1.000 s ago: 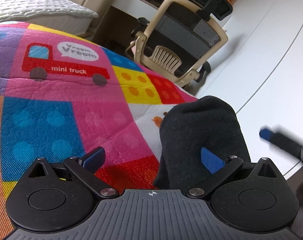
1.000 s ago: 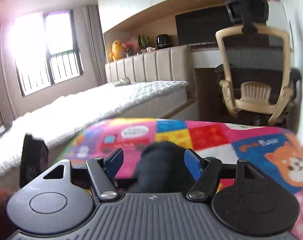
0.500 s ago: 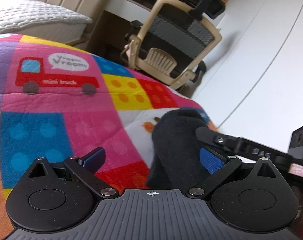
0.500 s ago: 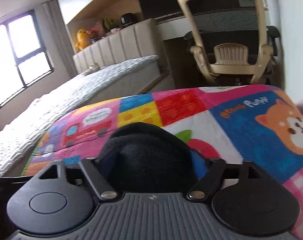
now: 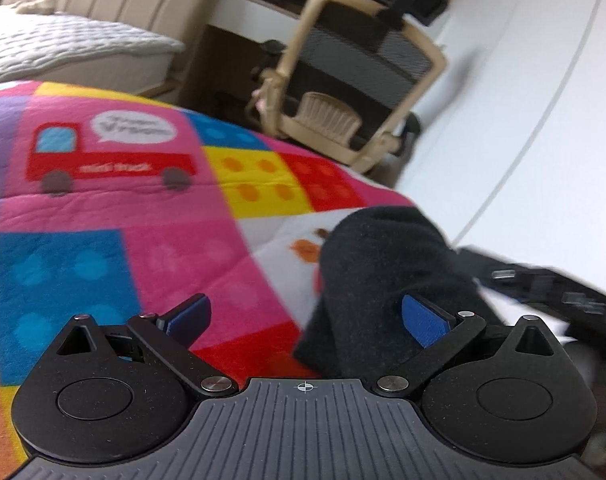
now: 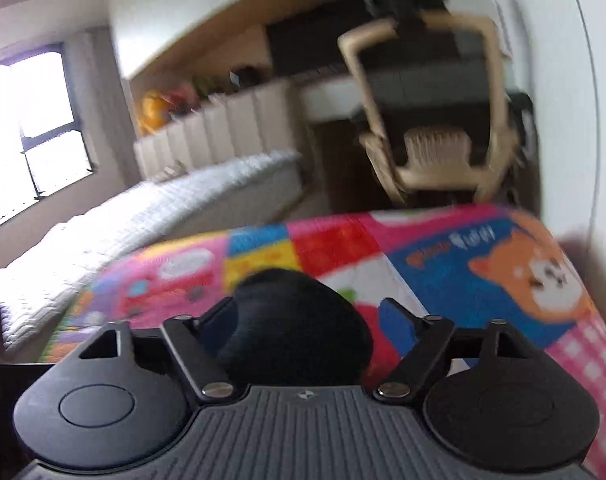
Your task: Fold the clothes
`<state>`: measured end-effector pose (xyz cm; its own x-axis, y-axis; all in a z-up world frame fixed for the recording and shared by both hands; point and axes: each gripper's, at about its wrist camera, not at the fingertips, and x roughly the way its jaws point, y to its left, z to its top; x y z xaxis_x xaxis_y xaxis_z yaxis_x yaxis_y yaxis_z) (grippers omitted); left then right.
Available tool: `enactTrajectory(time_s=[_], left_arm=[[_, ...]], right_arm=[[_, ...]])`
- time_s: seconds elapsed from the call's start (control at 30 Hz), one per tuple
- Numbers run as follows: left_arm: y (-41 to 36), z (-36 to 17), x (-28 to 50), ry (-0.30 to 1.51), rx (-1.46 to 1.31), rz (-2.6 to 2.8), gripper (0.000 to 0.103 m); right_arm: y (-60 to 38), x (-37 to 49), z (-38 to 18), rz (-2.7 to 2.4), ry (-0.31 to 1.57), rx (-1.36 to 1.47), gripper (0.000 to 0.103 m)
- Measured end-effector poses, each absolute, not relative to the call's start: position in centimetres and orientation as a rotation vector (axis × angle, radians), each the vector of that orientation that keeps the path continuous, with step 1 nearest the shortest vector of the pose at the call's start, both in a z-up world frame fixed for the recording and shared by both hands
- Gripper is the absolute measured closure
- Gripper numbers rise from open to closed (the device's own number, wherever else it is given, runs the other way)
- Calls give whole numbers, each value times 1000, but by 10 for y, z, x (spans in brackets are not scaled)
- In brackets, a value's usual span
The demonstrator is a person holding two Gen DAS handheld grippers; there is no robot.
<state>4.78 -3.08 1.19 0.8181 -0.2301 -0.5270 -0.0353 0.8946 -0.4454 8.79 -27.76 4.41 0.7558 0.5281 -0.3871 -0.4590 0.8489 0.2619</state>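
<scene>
My right gripper has just narrowed slightly yet stands wide, its pads straddling the black garment without pressing it. My left gripper is wide apart too; the far pad lies against the same dark fabric, nothing clamped. To fold well, I judge I should close on one edge only, low at the mat. The garment is a thick, fuzzy black bundle, mounded near the mat's right edge. Beyond: chair.

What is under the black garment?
The black garment lies on the colourful patchwork play mat; a white panel with an orange print shows beside its edge. Whatever part of the mat sits directly beneath it is covered.
</scene>
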Motion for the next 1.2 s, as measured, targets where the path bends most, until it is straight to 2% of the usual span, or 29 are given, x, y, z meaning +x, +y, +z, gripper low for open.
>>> enactTrajectory(time_s=[0.17,0.3,0.57,0.67,0.87,0.93,1.0,1.2], left_arm=[[-23,9,49,623,-495,-94,0],[-24,7,49,635,-471,-65,0],[-27,26,40,574,-507,-142,1],[-45,21,52,604,-451,-148,0],[-49,5,57,611,-506,-179,0],[-49,4,55,606,-506,-175,0],[-49,4,53,595,-497,-169,0],[-48,1,51,576,-500,-146,0]], right_arm=[[-260,67,30,630,525,14,27],[-261,79,6,626,611,66,19],[-263,75,20,600,529,-85,17],[-270,73,26,564,505,-132,16],[-299,92,49,527,526,47,13],[-301,100,54,512,512,100,5],[-296,109,52,488,509,115,2],[-266,150,18,413,668,78,1]])
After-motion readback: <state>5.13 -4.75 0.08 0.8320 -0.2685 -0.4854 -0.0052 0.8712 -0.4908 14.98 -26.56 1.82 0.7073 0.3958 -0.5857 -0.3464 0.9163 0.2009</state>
